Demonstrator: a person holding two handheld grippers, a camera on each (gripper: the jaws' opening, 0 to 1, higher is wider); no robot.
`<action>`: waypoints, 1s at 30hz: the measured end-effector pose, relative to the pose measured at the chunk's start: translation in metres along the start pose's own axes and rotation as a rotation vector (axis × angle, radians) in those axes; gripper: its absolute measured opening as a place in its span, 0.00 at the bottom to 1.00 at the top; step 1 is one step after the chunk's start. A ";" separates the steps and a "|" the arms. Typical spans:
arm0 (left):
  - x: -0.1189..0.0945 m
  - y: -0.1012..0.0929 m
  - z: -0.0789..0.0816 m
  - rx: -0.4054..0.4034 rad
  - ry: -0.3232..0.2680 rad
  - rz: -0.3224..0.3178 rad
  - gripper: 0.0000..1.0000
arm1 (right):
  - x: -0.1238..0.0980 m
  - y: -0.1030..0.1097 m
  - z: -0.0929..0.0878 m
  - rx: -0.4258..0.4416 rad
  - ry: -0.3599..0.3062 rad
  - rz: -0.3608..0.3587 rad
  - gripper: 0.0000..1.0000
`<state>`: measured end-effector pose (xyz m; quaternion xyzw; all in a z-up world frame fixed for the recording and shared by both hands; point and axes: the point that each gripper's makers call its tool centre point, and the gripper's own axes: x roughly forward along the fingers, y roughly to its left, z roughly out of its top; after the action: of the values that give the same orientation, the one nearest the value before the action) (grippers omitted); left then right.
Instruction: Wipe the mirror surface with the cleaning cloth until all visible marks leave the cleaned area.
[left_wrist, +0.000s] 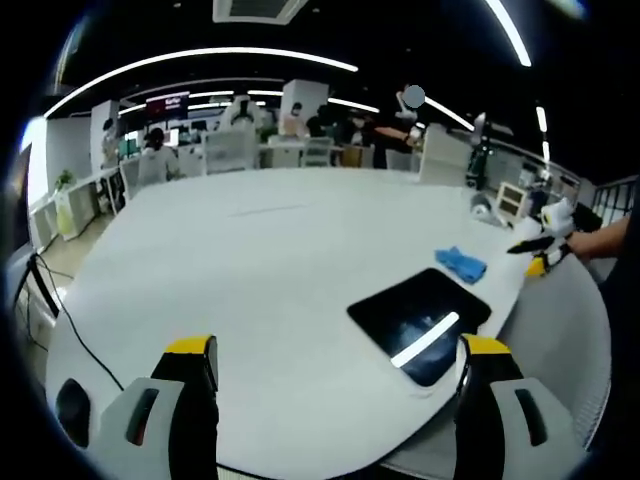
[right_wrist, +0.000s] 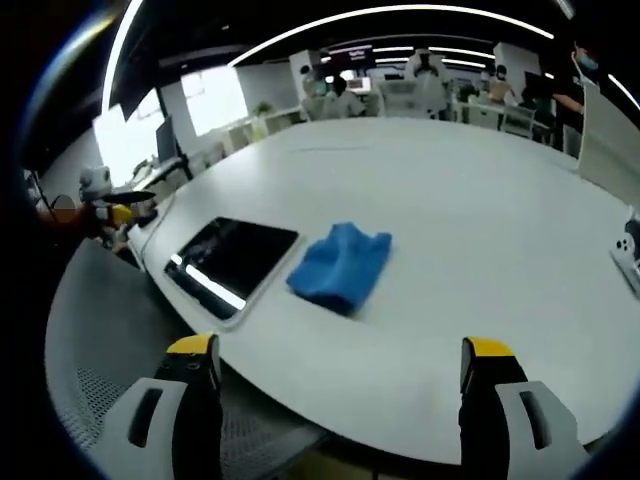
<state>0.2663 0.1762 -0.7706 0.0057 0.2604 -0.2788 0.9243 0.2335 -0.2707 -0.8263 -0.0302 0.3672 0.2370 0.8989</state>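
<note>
Left tool (left_wrist: 335, 375): jaws wide apart with yellow tips, holding nothing, hovering over the near edge of the tabletop (left_wrist: 260, 270); in the right gripper view it appears at about 9 o'clock (right_wrist: 118, 215), off the tabletop's edge.

Right tool (right_wrist: 338, 378): jaws spread apart and empty, raised above the near rim of the tabletop; in the left gripper view it shows at about 3 o'clock (left_wrist: 545, 250), with a sleeve behind it.

Mirror (left_wrist: 420, 315): a dark rectangular slab lying flat near the tabletop's edge, a bright strip of ceiling light reflected in it; at roughly 4 o'clock in the left gripper view, at 9 o'clock from centre in the right gripper view (right_wrist: 230, 262); whether marks lie on its surface cannot be told.

Cleaning cloth (right_wrist: 342, 265): blue, crumpled, lying on the tabletop just beside the mirror, apart from both tools; small and at 2 o'clock of the mirror in the left gripper view (left_wrist: 461, 264).

Tabletop: large, white, rounded.

Background: desks, chairs and people beyond the far edge.
</note>
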 end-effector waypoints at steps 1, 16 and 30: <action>0.000 0.000 -0.003 0.000 0.011 -0.011 1.00 | -0.002 -0.001 0.001 0.015 0.002 -0.009 1.00; 0.008 0.011 0.015 0.031 0.011 -0.086 1.00 | -0.018 -0.005 0.052 0.053 -0.093 -0.107 1.00; 0.006 -0.012 0.006 0.010 0.025 0.011 1.00 | -0.004 -0.012 0.043 0.108 -0.012 -0.034 1.00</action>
<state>0.2673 0.1627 -0.7664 0.0152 0.2707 -0.2751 0.9224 0.2643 -0.2736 -0.7937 0.0133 0.3736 0.2018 0.9053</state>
